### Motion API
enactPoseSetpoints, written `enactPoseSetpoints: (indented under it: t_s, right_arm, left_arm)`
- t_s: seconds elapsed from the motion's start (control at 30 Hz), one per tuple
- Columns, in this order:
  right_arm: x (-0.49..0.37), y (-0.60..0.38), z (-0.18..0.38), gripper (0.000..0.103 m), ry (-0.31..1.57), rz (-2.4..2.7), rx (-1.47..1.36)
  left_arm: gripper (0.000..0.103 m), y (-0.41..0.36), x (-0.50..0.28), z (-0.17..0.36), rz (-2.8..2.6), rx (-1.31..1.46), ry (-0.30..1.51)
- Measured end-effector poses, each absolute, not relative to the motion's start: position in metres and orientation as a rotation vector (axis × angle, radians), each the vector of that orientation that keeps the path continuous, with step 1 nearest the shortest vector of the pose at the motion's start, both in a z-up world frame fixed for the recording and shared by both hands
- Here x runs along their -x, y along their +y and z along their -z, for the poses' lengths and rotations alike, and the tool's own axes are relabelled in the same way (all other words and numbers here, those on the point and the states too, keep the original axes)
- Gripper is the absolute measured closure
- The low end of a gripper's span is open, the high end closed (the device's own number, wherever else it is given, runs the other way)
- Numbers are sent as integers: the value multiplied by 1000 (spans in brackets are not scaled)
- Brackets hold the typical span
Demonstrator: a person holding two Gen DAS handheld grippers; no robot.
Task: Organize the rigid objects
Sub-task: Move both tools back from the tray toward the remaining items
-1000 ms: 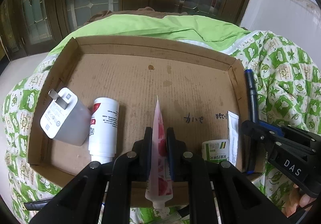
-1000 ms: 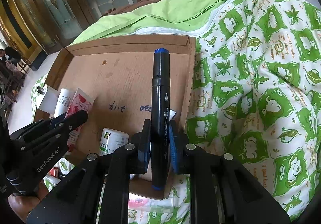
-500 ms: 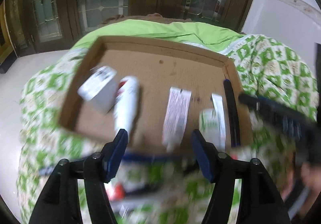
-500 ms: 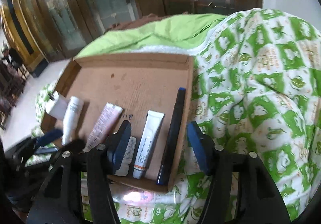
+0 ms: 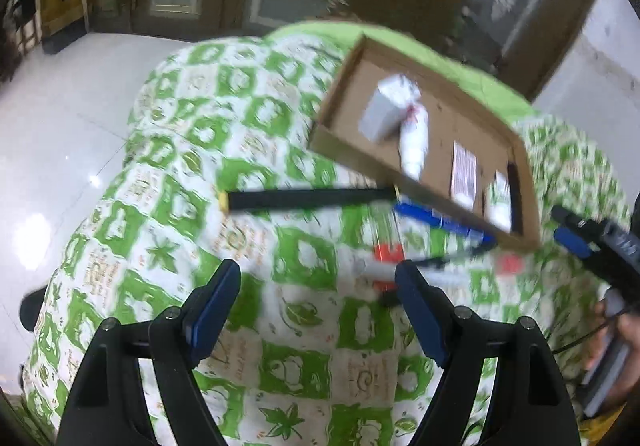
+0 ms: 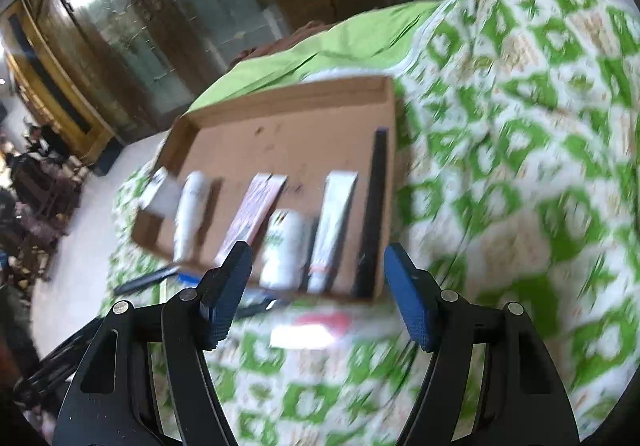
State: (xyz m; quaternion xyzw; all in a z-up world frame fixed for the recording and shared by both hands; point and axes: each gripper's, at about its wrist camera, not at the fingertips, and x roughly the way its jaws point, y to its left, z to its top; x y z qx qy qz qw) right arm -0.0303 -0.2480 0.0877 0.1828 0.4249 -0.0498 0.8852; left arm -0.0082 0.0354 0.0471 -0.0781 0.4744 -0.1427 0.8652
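Observation:
A shallow cardboard tray (image 6: 280,94) lies on a green-and-white quilt. In it, side by side, lie a white charger (image 6: 160,190), a white bottle (image 6: 192,214), a pink tube (image 6: 256,214), a small white jar (image 6: 284,246), a white tube (image 6: 334,222) and a black marker (image 6: 374,214). My right gripper (image 6: 316,266) hovers near the tray's front edge, its jaws opening with nothing between them. My left gripper (image 5: 318,282) is over the quilt to the left of the tray (image 5: 352,158), its jaws also opening and empty. Both views are blurred by motion.
Loose on the quilt in front of the tray lie a long black pen (image 5: 308,198), a blue pen (image 5: 440,222) and red-and-white items (image 5: 384,258). The right gripper's body (image 5: 592,242) and a hand (image 5: 624,334) show at the right. Pale floor lies beyond the quilt's left side.
The left gripper let go of the pink tube and the right gripper let go of the black marker; both now lie in the tray. Both grippers opened and pulled back, the left swinging leftward.

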Motion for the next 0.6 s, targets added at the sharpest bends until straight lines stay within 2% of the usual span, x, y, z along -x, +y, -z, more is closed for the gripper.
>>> enactPoseSetpoints:
  t_s: [0.3, 0.5, 0.6]
  right_arm:
    - [56, -261, -64, 34, 986, 72, -602]
    - [60, -254, -53, 34, 1036, 108, -585]
    - [54, -256, -49, 36, 1042, 105, -602]
  left_arm:
    - [23, -53, 20, -53, 446, -270, 889]
    - [24, -106, 11, -23, 529, -536, 933]
    - [31, -108, 6, -15, 560, -522, 983]
